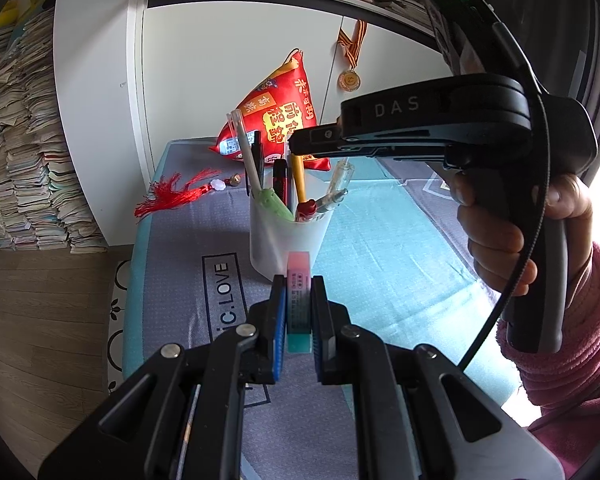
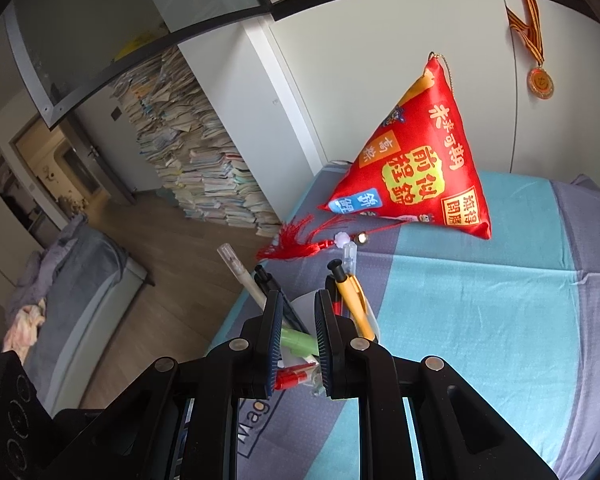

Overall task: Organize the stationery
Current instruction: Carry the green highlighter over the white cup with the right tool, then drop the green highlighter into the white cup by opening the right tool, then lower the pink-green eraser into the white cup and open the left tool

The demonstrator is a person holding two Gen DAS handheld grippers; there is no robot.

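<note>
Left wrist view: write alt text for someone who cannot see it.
The left gripper holds a pink-and-green eraser between its jaws, just in front of a white cup full of pens on a blue-and-grey cloth. The right gripper, held by a hand, hovers over the cup.

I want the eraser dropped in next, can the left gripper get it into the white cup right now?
Probably not cleanly: the left gripper holds the eraser near the white cup, but the right gripper sits over its pen-crowded mouth.
</note>
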